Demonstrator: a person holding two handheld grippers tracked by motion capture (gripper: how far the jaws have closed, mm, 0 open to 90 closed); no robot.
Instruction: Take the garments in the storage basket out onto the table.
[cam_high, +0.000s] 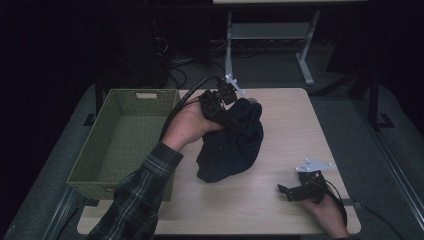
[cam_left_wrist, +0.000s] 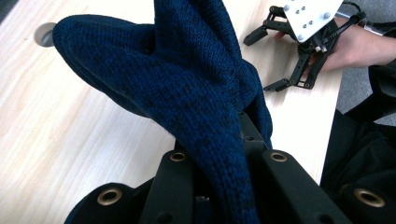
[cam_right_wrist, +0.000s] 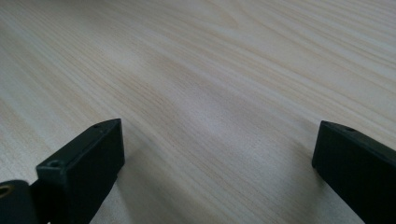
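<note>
Centrally, left gripper (cam_high: 231, 120) clamps dark blue knit cloth (cam_high: 232, 145); green basket (cam_high: 122, 102) beside; right gripper (cam_high: 290, 191) jaws wide.

A pale wood-grain table (cam_high: 280, 107) carries a green woven basket (cam_high: 120, 145) along its left side, the basket's near left corner reaching past the table's edge. A dark blue knitted garment (cam_high: 232, 147) rests bunched near the table's middle, just beside the basket, its upper part lifted off the surface. A round grommet hole (cam_left_wrist: 45, 33) is set into the tabletop beyond the garment.
</note>
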